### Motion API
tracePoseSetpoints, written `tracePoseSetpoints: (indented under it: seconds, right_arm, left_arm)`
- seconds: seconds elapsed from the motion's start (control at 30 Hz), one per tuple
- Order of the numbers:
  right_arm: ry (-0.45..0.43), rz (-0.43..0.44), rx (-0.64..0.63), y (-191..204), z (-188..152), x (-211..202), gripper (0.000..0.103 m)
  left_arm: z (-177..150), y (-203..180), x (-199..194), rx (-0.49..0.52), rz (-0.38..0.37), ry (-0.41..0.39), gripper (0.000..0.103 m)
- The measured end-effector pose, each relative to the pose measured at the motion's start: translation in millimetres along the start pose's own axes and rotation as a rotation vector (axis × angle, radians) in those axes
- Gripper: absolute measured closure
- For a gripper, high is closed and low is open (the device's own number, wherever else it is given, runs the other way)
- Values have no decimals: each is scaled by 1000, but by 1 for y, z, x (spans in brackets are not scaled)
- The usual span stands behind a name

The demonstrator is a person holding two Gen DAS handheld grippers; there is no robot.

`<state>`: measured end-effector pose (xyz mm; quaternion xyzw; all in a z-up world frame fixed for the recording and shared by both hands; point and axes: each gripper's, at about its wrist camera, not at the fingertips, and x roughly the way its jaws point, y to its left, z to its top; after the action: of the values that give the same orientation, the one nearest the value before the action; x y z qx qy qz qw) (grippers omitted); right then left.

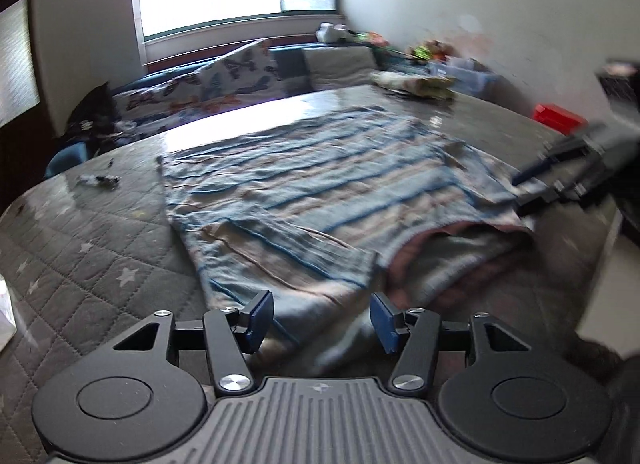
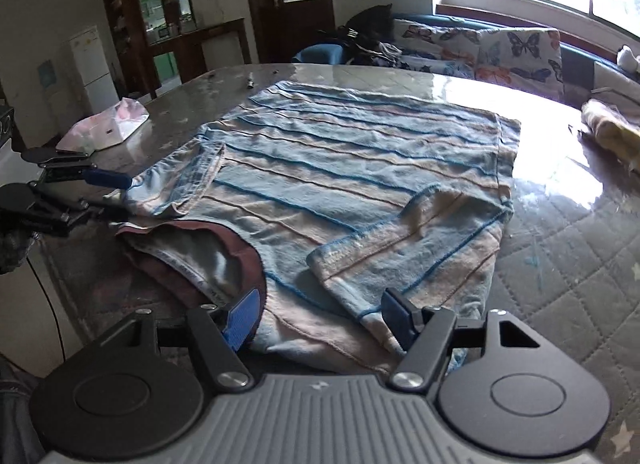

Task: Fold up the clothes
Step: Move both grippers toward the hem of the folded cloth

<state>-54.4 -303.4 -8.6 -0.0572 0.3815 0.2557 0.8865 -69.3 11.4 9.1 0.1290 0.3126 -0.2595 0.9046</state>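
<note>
A blue and beige striped shirt (image 1: 320, 184) lies spread on the table with both sleeves folded in over the body; it also shows in the right wrist view (image 2: 340, 192). Its collar with dark red lining (image 2: 224, 260) faces the table's near edge. My left gripper (image 1: 322, 320) is open, its pads over the shirt's shoulder edge. In the right wrist view the left gripper (image 2: 120, 192) sits at the shirt's shoulder. My right gripper (image 2: 320, 316) is open over the other shoulder, beside the collar. In the left wrist view the right gripper (image 1: 532, 188) is blurred at the shirt's edge.
The table has a grey quilted star-pattern cover (image 1: 100, 248) under glossy plastic. A small dark object (image 1: 98, 181) lies left of the shirt. A folded yellowish cloth (image 2: 612, 132) and a pink-white bag (image 2: 108, 124) sit on the table's far sides. A butterfly-print sofa (image 2: 500, 52) stands behind.
</note>
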Motion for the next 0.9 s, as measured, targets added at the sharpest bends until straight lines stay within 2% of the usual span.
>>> tracePoseSetpoints:
  seconds: [0.2, 0.43, 0.53, 0.6, 0.67, 0.9]
  right_arm:
    - [40, -31, -100, 9, -4, -8, 34]
    - [61, -58, -197, 22, -10, -5, 33]
    - [62, -68, -235, 27, -12, -3, 33]
    - [63, -69, -253, 30, -13, -2, 33]
    - [63, -70, -265, 31, -13, -2, 33]
    - [61, -74, -298, 33, -12, -2, 33]
  left_arm:
    - [-9, -17, -4, 119, -22, 14, 46]
    - [-15, -28, 5, 221, -5, -7, 47]
    - [-17, -32, 7, 244, -19, -22, 60]
    - [-16, -34, 7, 244, -32, -33, 74]
    - [-14, -34, 7, 237, -26, -51, 80]
    - [13, -11, 11, 78, -20, -87, 89]
